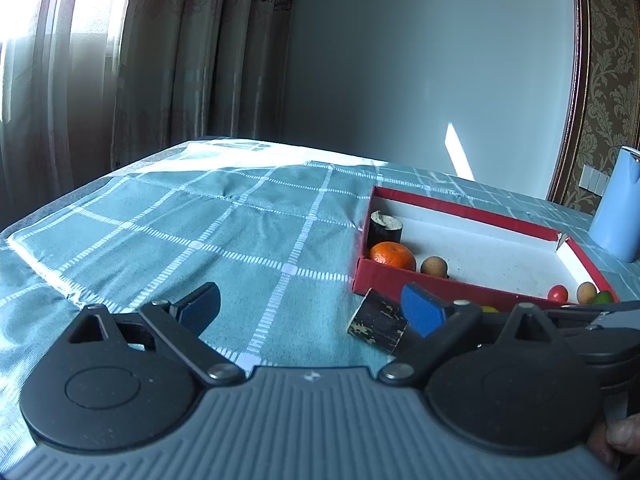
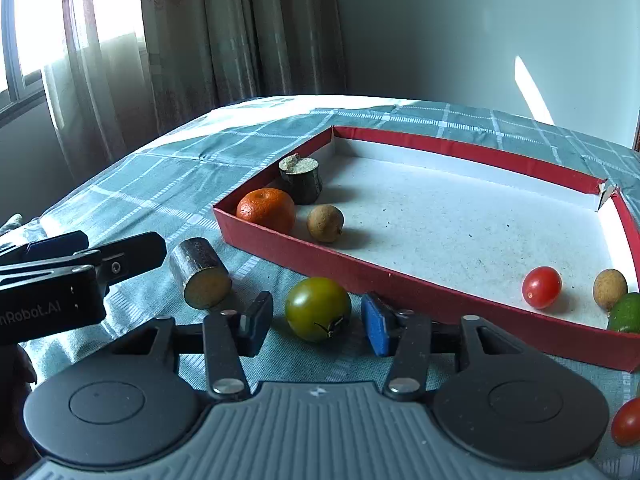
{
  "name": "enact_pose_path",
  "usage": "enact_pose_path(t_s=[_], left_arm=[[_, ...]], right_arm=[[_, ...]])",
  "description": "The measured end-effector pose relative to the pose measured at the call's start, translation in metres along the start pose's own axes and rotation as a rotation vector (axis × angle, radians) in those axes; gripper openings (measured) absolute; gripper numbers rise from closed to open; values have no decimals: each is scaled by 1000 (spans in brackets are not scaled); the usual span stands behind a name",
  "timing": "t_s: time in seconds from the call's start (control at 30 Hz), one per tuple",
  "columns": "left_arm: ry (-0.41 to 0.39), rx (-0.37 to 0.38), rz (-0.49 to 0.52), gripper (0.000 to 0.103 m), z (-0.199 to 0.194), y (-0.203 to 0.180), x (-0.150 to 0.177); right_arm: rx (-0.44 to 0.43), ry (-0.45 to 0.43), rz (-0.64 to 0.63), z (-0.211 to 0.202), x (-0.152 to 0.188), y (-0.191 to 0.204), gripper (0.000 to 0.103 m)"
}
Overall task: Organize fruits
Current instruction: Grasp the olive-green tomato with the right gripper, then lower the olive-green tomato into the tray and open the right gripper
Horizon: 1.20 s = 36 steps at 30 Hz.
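Note:
A shallow red box lies on the checked tablecloth. Inside it are an orange, a dark sugarcane piece, a brown longan, a red cherry tomato, another longan and a green fruit. A green tomato sits on the cloth between the pads of my open right gripper, not touched. A second sugarcane piece lies outside the box, next to the right pad of my open left gripper.
A red cherry tomato lies on the cloth at the right edge. A light blue jug stands right of the box. The left gripper's body shows at the left. Curtains and a wall lie behind the table.

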<state>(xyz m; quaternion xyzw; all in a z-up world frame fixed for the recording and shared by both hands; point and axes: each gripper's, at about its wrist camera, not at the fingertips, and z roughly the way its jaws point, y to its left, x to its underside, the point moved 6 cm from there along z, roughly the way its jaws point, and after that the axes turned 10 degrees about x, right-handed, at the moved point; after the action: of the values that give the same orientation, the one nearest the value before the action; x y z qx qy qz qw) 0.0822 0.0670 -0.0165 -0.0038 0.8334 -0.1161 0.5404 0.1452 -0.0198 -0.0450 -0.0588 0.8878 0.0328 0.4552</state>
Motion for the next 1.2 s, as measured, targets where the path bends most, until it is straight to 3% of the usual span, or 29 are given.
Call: enact_pose_path(t_s=[0.07, 0.27, 0.57, 0.9, 1.2], left_arm=[[2, 0, -1, 96, 0, 0, 0], [6, -4, -8, 96, 0, 2, 1], [14, -11, -11, 96, 2, 2, 1], [42, -43, 18, 96, 7, -1, 3], [73, -73, 28, 96, 11, 0, 4]], right_arm=[[-13, 0, 6, 0, 1, 0, 33], [-30, -13, 19, -9, 5, -2, 32], [-73, -106, 75, -63, 9, -39, 32], [58, -217, 156, -78, -31, -114, 32], [147, -195, 160, -39, -36, -141, 33]])
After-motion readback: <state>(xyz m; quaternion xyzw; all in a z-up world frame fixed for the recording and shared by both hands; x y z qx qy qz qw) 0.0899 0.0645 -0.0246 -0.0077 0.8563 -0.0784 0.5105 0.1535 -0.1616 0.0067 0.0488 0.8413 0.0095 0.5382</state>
